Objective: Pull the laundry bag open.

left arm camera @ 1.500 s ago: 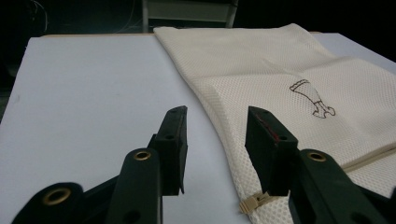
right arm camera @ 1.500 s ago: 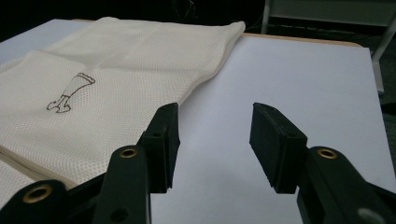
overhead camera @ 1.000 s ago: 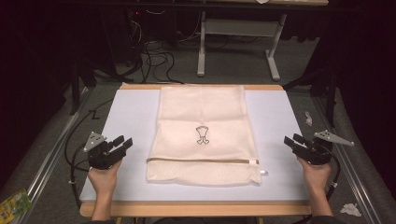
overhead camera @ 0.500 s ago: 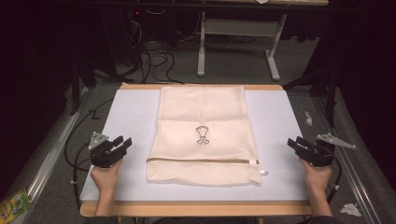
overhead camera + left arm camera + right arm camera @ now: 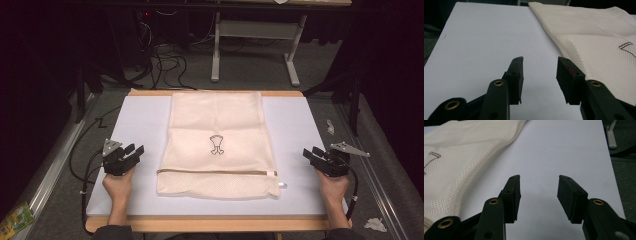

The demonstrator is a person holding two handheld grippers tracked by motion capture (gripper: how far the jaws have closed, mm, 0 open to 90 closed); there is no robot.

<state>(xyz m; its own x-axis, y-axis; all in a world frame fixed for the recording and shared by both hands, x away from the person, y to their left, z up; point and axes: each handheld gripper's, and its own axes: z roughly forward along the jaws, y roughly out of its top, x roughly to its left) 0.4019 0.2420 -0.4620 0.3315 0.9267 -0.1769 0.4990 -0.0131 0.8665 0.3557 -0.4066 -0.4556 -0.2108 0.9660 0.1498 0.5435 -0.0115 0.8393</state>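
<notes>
While flat, the mesh bag (image 5: 216, 145) looks finely woven — rectangular.

White flat tabletop (image 5: 300, 125) with a wooden edge under both tongs. Black cables (image 5: 165, 55) and a grey metal frame (image 5: 292, 70) sit way beyond them. There's a green-yellow packet (image 5: 15, 220) on the floor outside the left tongs (image 5: 136, 150), and crumpled white scraps (image 5: 375, 225) outside the right tongs (image 5: 311, 152).

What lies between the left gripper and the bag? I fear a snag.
Nothing: bare white board separates the left gripper from the bag, seen in the high view.
</notes>
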